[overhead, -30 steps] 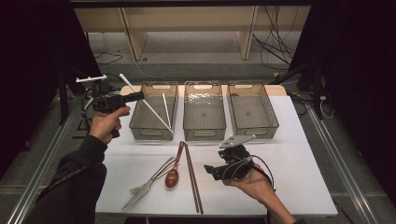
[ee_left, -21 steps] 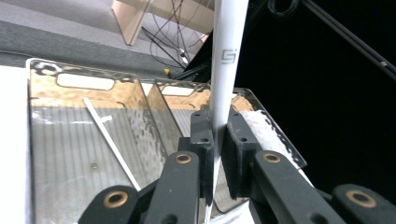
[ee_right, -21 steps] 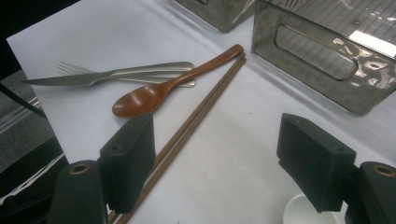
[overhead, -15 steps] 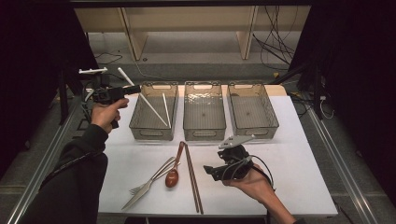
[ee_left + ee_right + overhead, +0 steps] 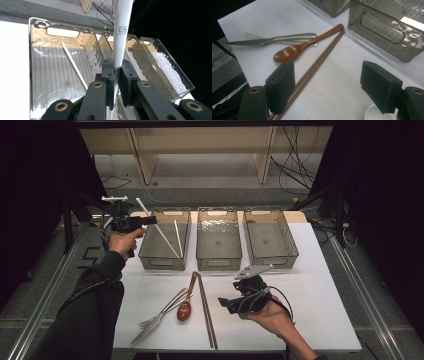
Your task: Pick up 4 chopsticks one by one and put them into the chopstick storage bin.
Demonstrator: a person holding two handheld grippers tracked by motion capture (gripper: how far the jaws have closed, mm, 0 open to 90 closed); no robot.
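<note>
Pinching a white chopstick (image 5: 121, 32) tight, the left gripper (image 5: 131, 222) tips it over the left bin (image 5: 165, 240) to join its mate (image 5: 178, 237), while the right gripper (image 5: 332, 85) waits wide open and empty.

The worktop (image 5: 320, 285) is white. Three bins (image 5: 219, 240) are clear smoky grey, with ribbed floors. The chopstick (image 5: 121, 32) in the black left tongs (image 5: 115, 75) is white with a small grey mark; another white one (image 5: 73, 65) lies in a bin. The spoon (image 5: 294, 51) is reddish brown, the chopstick pair (image 5: 312, 72) brown, the fork (image 5: 274, 39) silver. The right tongs (image 5: 329, 90) are black.
</note>
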